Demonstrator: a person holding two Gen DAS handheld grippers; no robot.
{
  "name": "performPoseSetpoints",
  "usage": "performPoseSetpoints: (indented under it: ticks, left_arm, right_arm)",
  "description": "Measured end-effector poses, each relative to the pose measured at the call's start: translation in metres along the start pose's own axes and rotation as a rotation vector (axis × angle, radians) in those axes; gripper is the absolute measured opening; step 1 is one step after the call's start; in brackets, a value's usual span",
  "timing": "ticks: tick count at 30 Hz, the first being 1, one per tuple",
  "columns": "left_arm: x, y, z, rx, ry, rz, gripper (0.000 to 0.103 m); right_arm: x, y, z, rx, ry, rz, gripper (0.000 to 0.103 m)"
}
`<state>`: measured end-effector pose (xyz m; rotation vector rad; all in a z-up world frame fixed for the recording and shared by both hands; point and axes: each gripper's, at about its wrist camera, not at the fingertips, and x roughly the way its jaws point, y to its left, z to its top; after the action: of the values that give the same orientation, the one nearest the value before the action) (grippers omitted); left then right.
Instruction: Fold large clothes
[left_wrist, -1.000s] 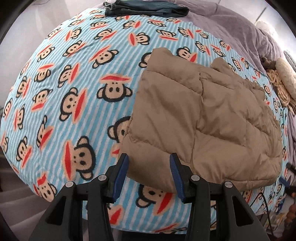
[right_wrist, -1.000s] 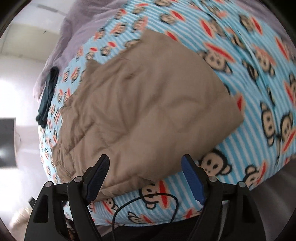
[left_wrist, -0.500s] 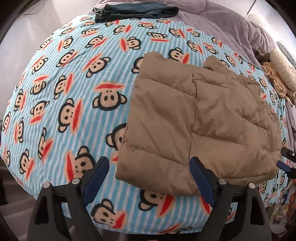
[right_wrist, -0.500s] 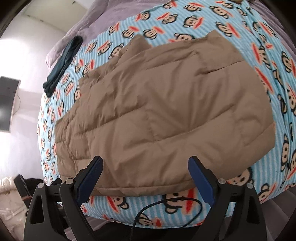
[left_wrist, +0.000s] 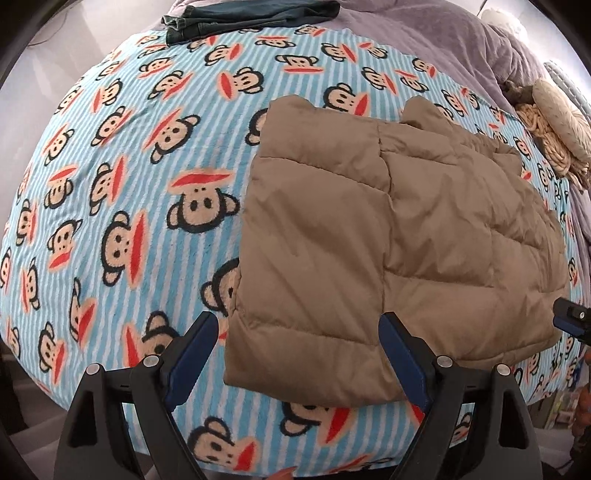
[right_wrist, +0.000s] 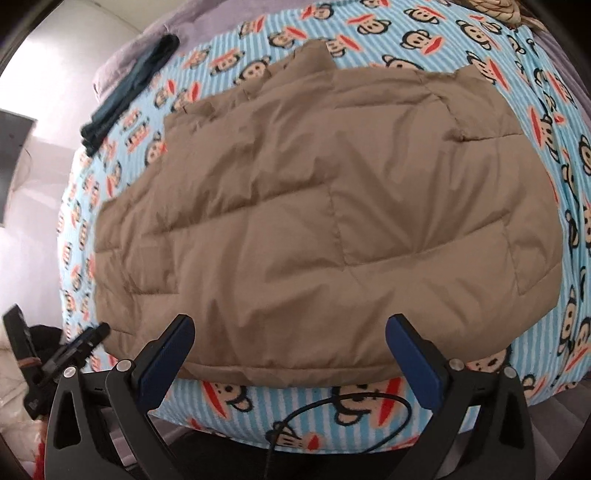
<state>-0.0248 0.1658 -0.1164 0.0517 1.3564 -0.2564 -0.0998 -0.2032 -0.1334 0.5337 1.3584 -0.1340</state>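
A tan quilted puffer jacket (left_wrist: 399, 236) lies folded flat on a bed covered by a blue striped monkey-print blanket (left_wrist: 122, 192). It also fills the right wrist view (right_wrist: 325, 221). My left gripper (left_wrist: 299, 354) is open and empty, above the jacket's near left corner. My right gripper (right_wrist: 291, 354) is open and empty, above the jacket's near edge. The right gripper's tip shows at the right edge of the left wrist view (left_wrist: 570, 321). The left gripper shows at the lower left of the right wrist view (right_wrist: 62, 354).
Folded dark jeans (left_wrist: 251, 14) lie at the far edge of the blanket, also in the right wrist view (right_wrist: 129, 88). A grey-purple duvet (left_wrist: 461, 40) and a cream knitted item (left_wrist: 554, 122) lie far right. A black cable (right_wrist: 343, 410) hangs over the bed's near edge.
My left gripper opened wide, letting the jacket edge go, and pulled back. My right gripper stayed open and swung to face the jacket squarely.
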Motion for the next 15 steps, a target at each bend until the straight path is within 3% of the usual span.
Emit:
performPoseSetpoints:
  ticks: [6, 11, 13, 15]
  left_arm:
    - [0.012, 0.025, 0.015, 0.0, -0.004, -0.015, 0.089]
    - [0.022, 0.056, 0.034, -0.035, 0.011, -0.159, 0.089]
    - [0.032, 0.069, 0.044, -0.051, 0.029, -0.252, 0.089]
    - [0.043, 0.073, 0.051, -0.058, 0.06, -0.33, 0.089]
  right_arm:
    - [0.007, 0.003, -0.001, 0.014, 0.018, 0.004, 0.103]
    - [0.004, 0.009, 0.006, 0.003, -0.004, 0.0, 0.103]
    - [0.004, 0.011, 0.01, -0.003, -0.012, 0.004, 0.103]
    - [0.005, 0.015, 0.014, -0.011, -0.017, 0.005, 0.095]
